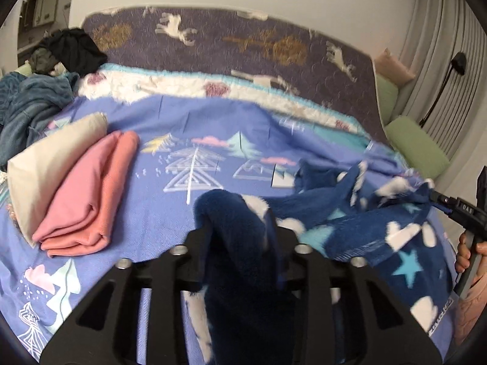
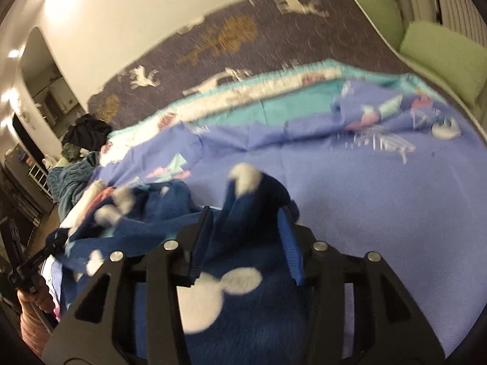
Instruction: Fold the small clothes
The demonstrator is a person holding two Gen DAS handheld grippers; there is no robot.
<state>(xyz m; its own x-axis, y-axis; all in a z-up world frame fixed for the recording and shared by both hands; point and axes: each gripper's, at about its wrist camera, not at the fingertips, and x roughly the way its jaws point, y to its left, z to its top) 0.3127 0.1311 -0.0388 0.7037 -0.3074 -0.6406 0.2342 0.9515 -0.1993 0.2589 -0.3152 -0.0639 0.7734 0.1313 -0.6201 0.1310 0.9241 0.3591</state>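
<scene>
Fleece garment (image 1: 350, 213) (navy, starred) is pinched by both left tool (image 1: 240, 237) and right tool (image 2: 246, 222) above bedsheet (image 1: 182, 127).

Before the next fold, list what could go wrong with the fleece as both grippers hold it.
1. The left gripper and right gripper each pinch a thick bunch of the blue fleece; a bunch may slip out, and the fold would go crooked.
2. The fleece hangs slack and twisted between them, so it may crease when laid down.
3. The folded pink cloth lies close to the left; a swing could knock it.
</scene>
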